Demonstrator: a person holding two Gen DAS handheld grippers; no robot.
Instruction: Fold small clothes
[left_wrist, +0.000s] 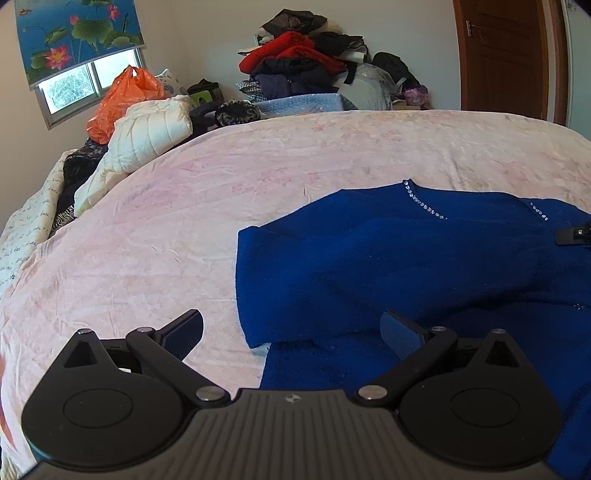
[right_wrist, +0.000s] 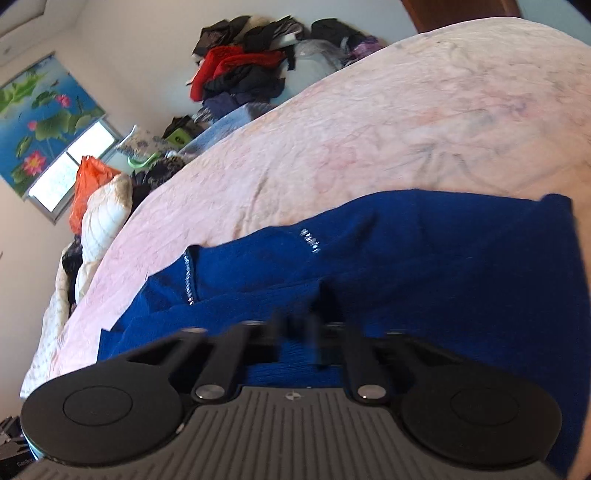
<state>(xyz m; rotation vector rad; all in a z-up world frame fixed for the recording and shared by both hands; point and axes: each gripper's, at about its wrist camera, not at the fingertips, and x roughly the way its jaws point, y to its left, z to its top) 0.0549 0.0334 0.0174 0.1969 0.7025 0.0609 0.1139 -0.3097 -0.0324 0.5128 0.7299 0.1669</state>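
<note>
Pale pink bedding (left_wrist: 229, 192) is covering a wide bed in a white-walled bedroom, and the task's thing is lying on it: a deep blue knitted top (left_wrist: 388, 266) with a line of small clear stones (left_wrist: 424, 203) running along its neckline. The top is resting flat on the near right part of the bed, one side folded over so that a blunt blue edge is pointing left onto bare bedding.

Just in front of that folded edge the left tool (left_wrist: 291, 332) is hovering with its two fingers spread wide, nothing between them; the left finger is standing over the pink bedding and the right finger over the blue knit.

In the right wrist view, which is blurred, the right tool (right_wrist: 301, 325) is tilting down onto the top (right_wrist: 424, 258), its fingers drawn together, and blue fabric is showing between and around them; whether they are pinching it I cannot tell. The tip of this tool (left_wrist: 576, 234) is also showing at the right edge of the left wrist view, sitting on the knit.

Farther out, a cream quilted coat (left_wrist: 147, 136) and an orange plastic bag (left_wrist: 125, 96) are lying at the bed's far left, a heap of dark and red clothes (left_wrist: 295, 66) is piling against the far wall, a lotus-print blind (left_wrist: 74, 33) is hanging over the window, and a brown door (left_wrist: 506, 55) is standing at right.
</note>
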